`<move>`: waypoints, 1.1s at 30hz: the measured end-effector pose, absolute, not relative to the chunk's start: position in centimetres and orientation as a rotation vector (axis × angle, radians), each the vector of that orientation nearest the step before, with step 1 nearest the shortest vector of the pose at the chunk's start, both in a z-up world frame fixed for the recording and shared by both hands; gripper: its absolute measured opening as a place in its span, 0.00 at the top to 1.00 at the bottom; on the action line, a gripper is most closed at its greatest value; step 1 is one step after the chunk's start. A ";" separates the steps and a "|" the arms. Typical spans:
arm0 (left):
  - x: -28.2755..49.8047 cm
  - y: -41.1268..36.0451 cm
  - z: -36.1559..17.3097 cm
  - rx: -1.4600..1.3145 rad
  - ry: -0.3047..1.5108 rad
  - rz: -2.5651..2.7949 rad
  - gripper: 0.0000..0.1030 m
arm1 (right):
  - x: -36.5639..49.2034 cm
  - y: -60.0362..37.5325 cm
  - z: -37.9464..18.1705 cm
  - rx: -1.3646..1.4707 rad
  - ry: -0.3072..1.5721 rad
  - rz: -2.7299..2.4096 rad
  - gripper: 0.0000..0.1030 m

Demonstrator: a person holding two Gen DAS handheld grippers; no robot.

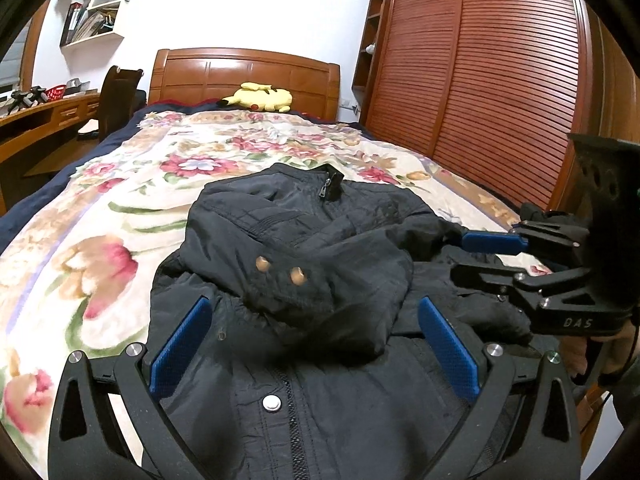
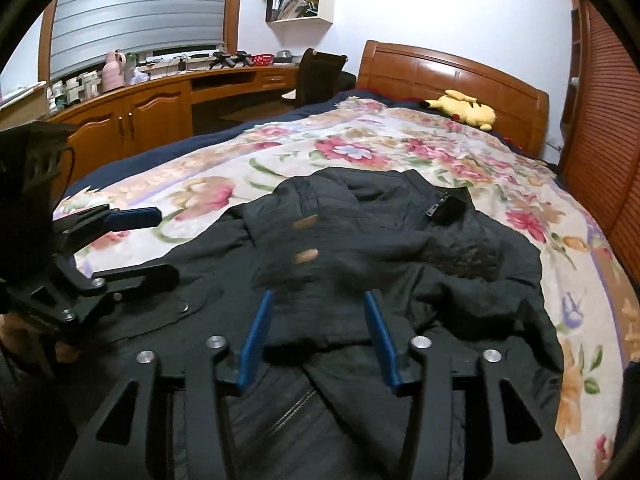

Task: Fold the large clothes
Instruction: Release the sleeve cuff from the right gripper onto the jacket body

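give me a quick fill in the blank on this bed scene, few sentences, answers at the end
1. The black jacket lies on a bedspread with a ____ pattern.
2. The plush toy by the headboard is ____ in colour.
3. The pads of the left gripper are ____ in colour.
4. The wardrobe doors are made of ____.

Missing words: floral; yellow; blue; wood
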State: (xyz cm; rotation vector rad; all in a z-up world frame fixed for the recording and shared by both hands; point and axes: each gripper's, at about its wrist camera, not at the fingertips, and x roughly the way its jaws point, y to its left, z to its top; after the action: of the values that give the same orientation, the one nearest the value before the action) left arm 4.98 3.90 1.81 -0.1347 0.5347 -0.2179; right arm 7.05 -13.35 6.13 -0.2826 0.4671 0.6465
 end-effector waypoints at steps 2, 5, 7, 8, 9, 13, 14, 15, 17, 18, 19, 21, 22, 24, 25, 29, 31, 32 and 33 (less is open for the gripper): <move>5.0 3.9 1.8 -0.133 0.537 -0.215 0.00 | 7.3 -13.5 6.2 -0.271 0.461 0.633 0.51; 4.9 3.9 1.8 -0.128 0.538 -0.212 0.00 | 8.6 -13.8 5.9 -0.244 0.482 0.603 0.51; 4.9 3.9 1.7 -0.121 0.540 -0.207 0.00 | 9.5 -13.9 5.7 -0.241 0.494 0.581 0.51; 4.9 3.9 1.7 -0.117 0.542 -0.203 0.00 | 9.8 -13.8 5.4 -0.245 0.499 0.568 0.51; 4.9 3.9 1.6 -0.115 0.545 -0.201 0.00 | 10.2 -13.8 5.1 -0.246 0.507 0.552 0.51; 5.1 4.5 1.3 -0.118 0.556 -0.191 0.00 | 11.1 -14.0 3.9 -0.230 0.541 0.518 0.51; 5.1 4.7 1.3 -0.121 0.559 -0.189 0.00 | 11.3 -14.1 3.6 -0.228 0.550 0.512 0.51; 5.2 4.8 1.2 -0.123 0.561 -0.189 0.00 | 11.3 -14.1 3.3 -0.228 0.562 0.507 0.51; 5.3 5.0 1.1 -0.125 0.567 -0.187 0.00 | 11.4 -14.2 2.6 -0.233 0.586 0.500 0.51; 5.3 5.0 1.1 -0.125 0.569 -0.186 0.00 | 11.4 -14.3 2.2 -0.236 0.597 0.498 0.51; 5.4 4.9 1.0 -0.124 0.572 -0.186 0.00 | 11.4 -14.2 1.8 -0.238 0.611 0.498 0.51; 5.4 4.8 1.0 -0.115 0.577 -0.184 0.00 | 11.5 -14.3 0.9 -0.240 0.641 0.500 0.51; 5.5 4.7 0.9 -0.108 0.581 -0.182 0.00 | 11.8 -14.3 0.3 -0.242 0.662 0.501 0.51; 5.5 4.5 0.7 -0.096 0.588 -0.180 0.00 | 12.2 -14.1 -0.8 -0.239 0.701 0.503 0.51; 5.5 4.4 0.6 -0.090 0.592 -0.178 0.00 | 12.4 -14.1 -1.2 -0.227 0.713 0.512 0.51; 5.4 4.0 0.2 -0.061 0.615 -0.172 0.00 | 12.8 -13.9 -2.0 -0.180 0.716 0.535 0.50; 5.4 3.7 0.0 -0.051 0.624 -0.181 0.00 | 13.0 -13.8 -2.1 -0.166 0.718 0.544 0.49; 5.3 3.5 0.0 -0.049 0.626 -0.193 0.00 | 13.0 -13.7 -2.2 -0.161 0.718 0.547 0.49; 5.1 3.3 0.0 -0.051 0.629 -0.210 0.00 | 13.2 -13.8 -2.3 -0.157 0.717 0.551 0.49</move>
State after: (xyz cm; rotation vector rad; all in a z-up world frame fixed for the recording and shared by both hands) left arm 5.14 3.31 0.01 -0.0514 0.6294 -0.2098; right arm 13.23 -13.78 -2.32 -0.1566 0.7172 0.5507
